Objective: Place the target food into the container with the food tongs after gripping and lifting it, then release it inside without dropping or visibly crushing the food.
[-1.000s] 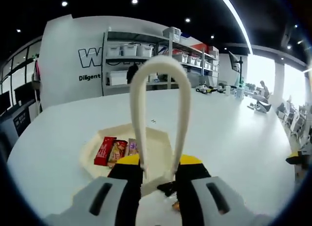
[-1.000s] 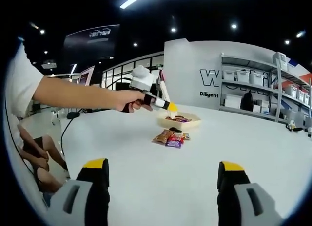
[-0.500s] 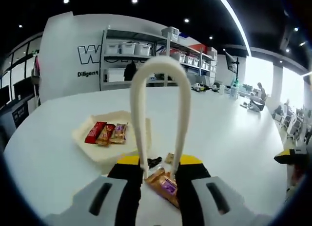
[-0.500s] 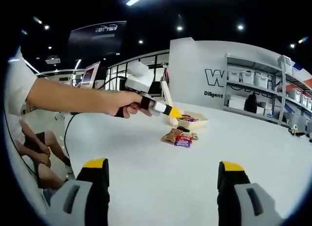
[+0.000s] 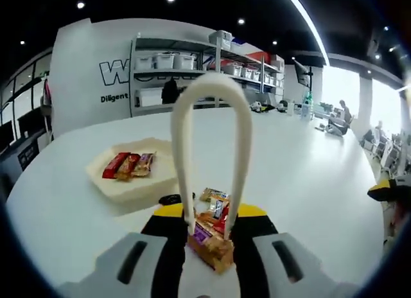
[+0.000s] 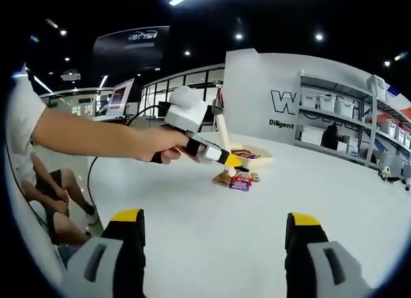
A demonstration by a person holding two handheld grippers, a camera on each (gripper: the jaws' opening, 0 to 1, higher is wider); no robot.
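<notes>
Cream tongs [image 5: 209, 150], pinched near their tips by the left gripper [image 5: 209, 237], hover over snacks [image 5: 212, 230].
Tips unclear; loose wrappers could slip short of the tray [image 5: 138, 185].

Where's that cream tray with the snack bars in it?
In the left gripper view the cream tray sits on the white table, left of the tongs, behind the loose snacks.

Left claw [image 5: 209, 230] hides the tong [image 5: 209, 150] tips; snack wrappers [image 6: 235, 179] are too small to read.
</notes>
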